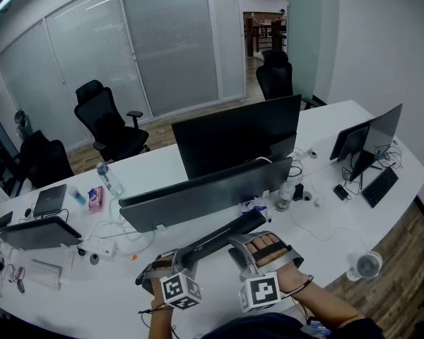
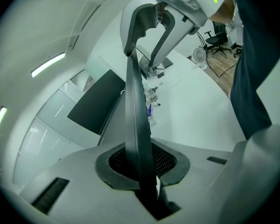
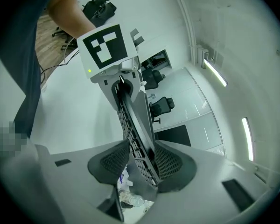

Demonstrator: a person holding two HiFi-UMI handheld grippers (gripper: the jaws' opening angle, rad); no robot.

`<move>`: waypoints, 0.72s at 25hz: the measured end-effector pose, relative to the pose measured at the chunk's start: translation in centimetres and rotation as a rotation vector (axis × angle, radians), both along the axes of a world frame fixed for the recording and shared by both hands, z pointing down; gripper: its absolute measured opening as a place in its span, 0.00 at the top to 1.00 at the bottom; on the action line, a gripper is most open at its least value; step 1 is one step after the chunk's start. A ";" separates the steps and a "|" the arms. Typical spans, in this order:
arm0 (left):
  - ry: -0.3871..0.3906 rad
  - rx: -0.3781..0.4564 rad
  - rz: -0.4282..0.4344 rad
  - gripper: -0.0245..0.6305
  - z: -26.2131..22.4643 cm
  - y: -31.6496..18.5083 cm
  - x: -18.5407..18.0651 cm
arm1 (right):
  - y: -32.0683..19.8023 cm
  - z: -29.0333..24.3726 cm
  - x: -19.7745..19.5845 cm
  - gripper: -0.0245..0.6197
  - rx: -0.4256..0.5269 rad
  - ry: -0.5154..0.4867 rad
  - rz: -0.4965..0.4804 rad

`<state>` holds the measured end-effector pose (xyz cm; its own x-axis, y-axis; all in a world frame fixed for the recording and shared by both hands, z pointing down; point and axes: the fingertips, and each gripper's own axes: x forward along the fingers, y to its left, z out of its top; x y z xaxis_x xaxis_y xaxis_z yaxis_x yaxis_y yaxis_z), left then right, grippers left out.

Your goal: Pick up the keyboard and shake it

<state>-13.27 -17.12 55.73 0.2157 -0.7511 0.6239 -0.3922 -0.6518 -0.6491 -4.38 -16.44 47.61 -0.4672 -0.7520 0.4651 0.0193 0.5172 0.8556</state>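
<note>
A curved white bench [image 1: 325,210] sweeps through an open office, with glass partitions and black chairs [image 1: 107,122] behind it and two monitors [image 1: 206,193] standing along its middle. Near the person, the left gripper [image 1: 175,261] is clamped tight on the left end of the keyboard [image 1: 222,237], whose thin edge runs straight out between its pads. From there the keyboard's long axis crosses rightward and slightly away, lifted off the bench and tilted. It ends at the right gripper [image 1: 253,246], whose jaws stand wider yet bear on it, one pad against the back and the other's tip on the key side. Each hand holds one end, so neither is nearer. The keyboard's far edge hangs just beside the nearer monitor's lower rim, and a water bottle [image 1: 285,195] stands near the right end. I judge that the freer room for shaking lies upward and toward the person.
</note>
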 end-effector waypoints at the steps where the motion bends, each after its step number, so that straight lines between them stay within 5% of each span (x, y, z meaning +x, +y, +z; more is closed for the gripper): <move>1: 0.014 0.002 -0.009 0.84 -0.1 -0.2 -0.3 | 0.0 -0.3 0.0 0.69 -0.001 -0.007 -0.002; 7: 0.135 0.044 -0.069 0.84 -2.1 -1.3 -1.5 | -0.2 -0.4 0.3 0.69 -0.019 -0.019 -0.001; 18: 0.528 0.136 -0.099 0.84 -8.3 -1.5 -1.0 | -0.7 0.1 0.0 0.73 -0.071 -0.083 0.006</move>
<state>-14.30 -18.67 47.46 0.3969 -0.8503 0.3456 -0.7427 -0.5188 -0.4233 -4.37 -17.12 47.71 -0.5018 -0.7213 0.4774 -0.0538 0.5769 0.8151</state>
